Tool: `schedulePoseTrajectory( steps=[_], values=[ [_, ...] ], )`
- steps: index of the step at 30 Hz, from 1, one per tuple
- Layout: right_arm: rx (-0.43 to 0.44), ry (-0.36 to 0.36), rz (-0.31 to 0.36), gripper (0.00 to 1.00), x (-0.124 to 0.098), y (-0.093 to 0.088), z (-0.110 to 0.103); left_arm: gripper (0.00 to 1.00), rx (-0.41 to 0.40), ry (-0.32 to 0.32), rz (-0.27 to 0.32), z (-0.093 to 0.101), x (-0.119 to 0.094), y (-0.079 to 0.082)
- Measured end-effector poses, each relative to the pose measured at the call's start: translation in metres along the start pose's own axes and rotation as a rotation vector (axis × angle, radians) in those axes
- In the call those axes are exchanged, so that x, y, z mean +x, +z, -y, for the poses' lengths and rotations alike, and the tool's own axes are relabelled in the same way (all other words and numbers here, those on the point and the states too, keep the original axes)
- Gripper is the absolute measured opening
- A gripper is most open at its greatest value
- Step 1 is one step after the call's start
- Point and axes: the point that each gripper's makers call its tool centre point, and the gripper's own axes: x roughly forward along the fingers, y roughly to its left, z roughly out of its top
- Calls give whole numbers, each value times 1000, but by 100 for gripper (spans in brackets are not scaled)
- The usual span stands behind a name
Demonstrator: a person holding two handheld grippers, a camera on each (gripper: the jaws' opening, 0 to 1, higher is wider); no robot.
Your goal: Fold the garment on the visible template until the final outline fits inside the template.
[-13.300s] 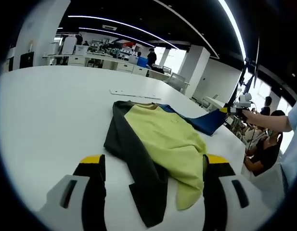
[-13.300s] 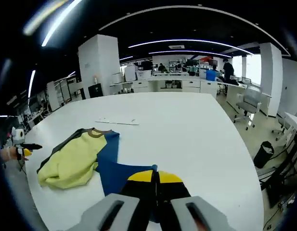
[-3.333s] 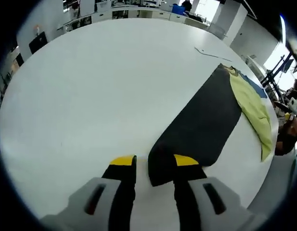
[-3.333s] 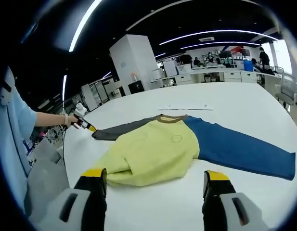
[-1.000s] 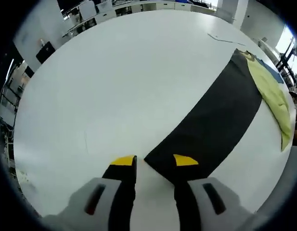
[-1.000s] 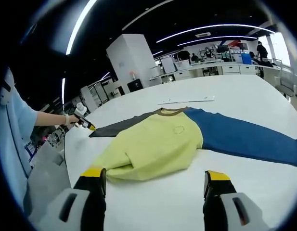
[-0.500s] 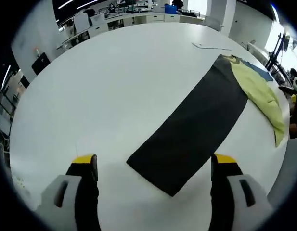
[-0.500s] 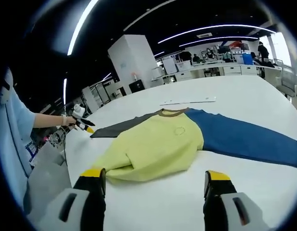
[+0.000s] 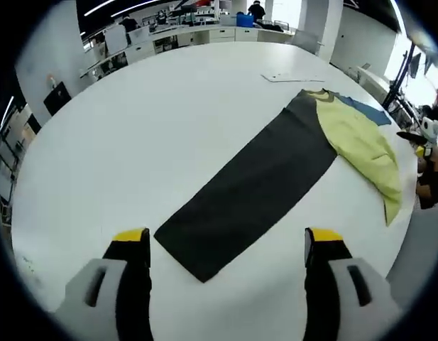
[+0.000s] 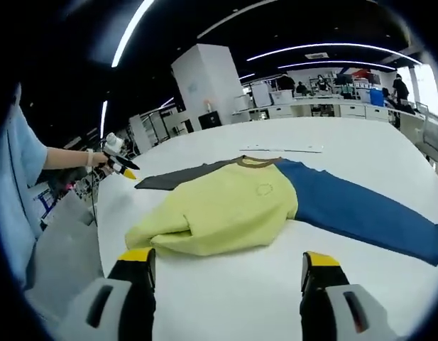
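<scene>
The garment lies spread on the white table (image 9: 133, 128). Its yellow body (image 10: 226, 206) carries a brown collar (image 10: 258, 161), a blue sleeve (image 10: 360, 213) and a dark grey sleeve (image 9: 254, 185). In the left gripper view the grey sleeve lies flat and straight, its cuff end between the jaws of my open left gripper (image 9: 227, 240), which holds nothing. The yellow body (image 9: 360, 138) lies beyond it. My right gripper (image 10: 228, 264) stands open in front of the yellow hem, apart from it. A hand holds the left gripper (image 10: 121, 168) near the grey sleeve (image 10: 176, 177).
A thin white strip (image 10: 282, 149) lies on the table past the collar, also seen as the strip (image 9: 293, 77). The right gripper (image 9: 421, 135) shows at the table's right edge. Desks, chairs and people stand far behind. Bare table stretches left of the grey sleeve.
My left gripper let go of the grey sleeve's cuff, opened wide and drew back; the sleeve now lies flat. The right gripper stayed open, and its view has barely shifted.
</scene>
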Motion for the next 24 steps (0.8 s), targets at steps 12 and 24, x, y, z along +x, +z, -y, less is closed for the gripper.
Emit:
schedulePoseTrajectory(
  steps=[12,24],
  values=[
    [-32,-15,29,85,-29,0,18,83,-9,-24,21,44,-17,-2],
    [-74,-50,12,85,-58,5,22,80,0,-101,123,106,-12,0]
  ],
)
